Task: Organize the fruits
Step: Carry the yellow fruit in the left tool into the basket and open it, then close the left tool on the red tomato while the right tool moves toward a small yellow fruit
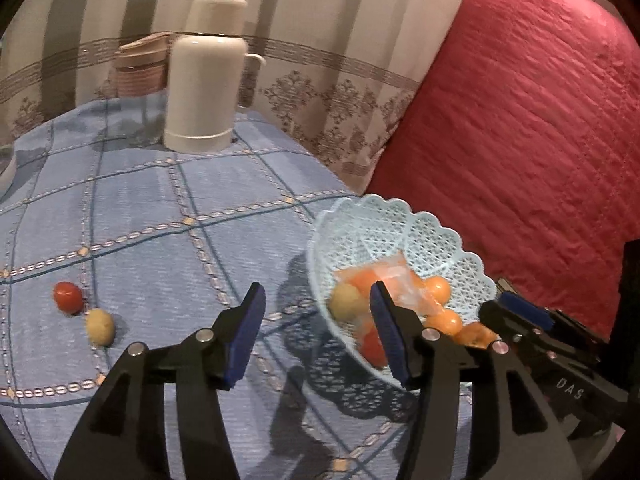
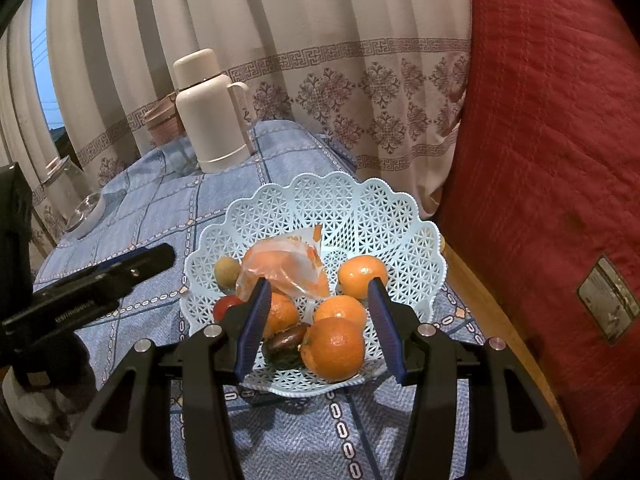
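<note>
1. Your left gripper point(image 1: 316, 312) stands with jaws apart, nothing between the pads; table cloth point(image 1: 160, 208) shows through the gap. No earlier view to compare.
2. Your right gripper point(image 2: 320, 308) hangs over the near rim of the basket point(image 2: 360, 208), jaws apart. Oranges sit in the gap below, but the pads press on none of them.
3. Basket: pale blue lattice plastic with a scalloped edge, on the blue checked cloth. In the left wrist view it lies at 3 o'clock of the left gripper's tips.
4. Basket contents, right wrist view: a large orange point(image 2: 334, 346) nearest you, more oranges at 12 and 1 o'clock of it, a crumpled clear wrapper point(image 2: 288, 264) on top, a dark brown fruit point(image 2: 286, 344) at 9 o'clock, a red fruit and a yellow-green fruit point(image 2: 226, 272) at the left wall.
5. Loose on the cloth, left wrist view: a tomato point(image 1: 68, 297) and a small yellow fruit point(image 1: 100, 326), touching or nearly so, at 9 o'clock of the left gripper and well apart from the basket.
6. A cream flask point(image 1: 204, 76) stands upright at the far edge of the table, at 12 o'clock.
</note>
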Available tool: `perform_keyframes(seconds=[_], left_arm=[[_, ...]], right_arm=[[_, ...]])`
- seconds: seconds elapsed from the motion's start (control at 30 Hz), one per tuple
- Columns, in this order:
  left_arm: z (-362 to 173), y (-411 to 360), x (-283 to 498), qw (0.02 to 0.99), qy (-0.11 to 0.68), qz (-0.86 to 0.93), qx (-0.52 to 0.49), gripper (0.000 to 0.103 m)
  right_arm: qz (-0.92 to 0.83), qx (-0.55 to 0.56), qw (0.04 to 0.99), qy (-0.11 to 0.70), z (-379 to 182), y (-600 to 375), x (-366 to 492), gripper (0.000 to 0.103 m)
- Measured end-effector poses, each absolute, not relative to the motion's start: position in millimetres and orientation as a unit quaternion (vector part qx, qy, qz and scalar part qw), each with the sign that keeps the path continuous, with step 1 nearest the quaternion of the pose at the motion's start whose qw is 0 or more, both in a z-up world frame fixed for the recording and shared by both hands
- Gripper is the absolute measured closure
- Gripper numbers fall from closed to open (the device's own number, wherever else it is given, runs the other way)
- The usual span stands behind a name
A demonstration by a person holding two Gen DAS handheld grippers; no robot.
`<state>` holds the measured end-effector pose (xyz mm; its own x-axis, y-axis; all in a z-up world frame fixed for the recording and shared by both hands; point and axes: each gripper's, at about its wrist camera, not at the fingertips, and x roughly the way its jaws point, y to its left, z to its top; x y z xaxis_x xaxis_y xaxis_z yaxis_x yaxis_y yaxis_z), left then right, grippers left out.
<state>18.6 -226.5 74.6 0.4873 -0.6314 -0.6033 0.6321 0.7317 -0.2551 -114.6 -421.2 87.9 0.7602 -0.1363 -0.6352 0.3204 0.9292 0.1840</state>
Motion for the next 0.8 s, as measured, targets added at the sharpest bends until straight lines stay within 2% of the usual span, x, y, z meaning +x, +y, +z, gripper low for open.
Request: perform_keyframes(seconds=[0.8], left_arm=[[65,-116,74,0.898,0.360,-0.247,-0.056,0.048]], right_arm=[[-0.076,0.137,0.939,0.306,93,-394,-115,0.049]])
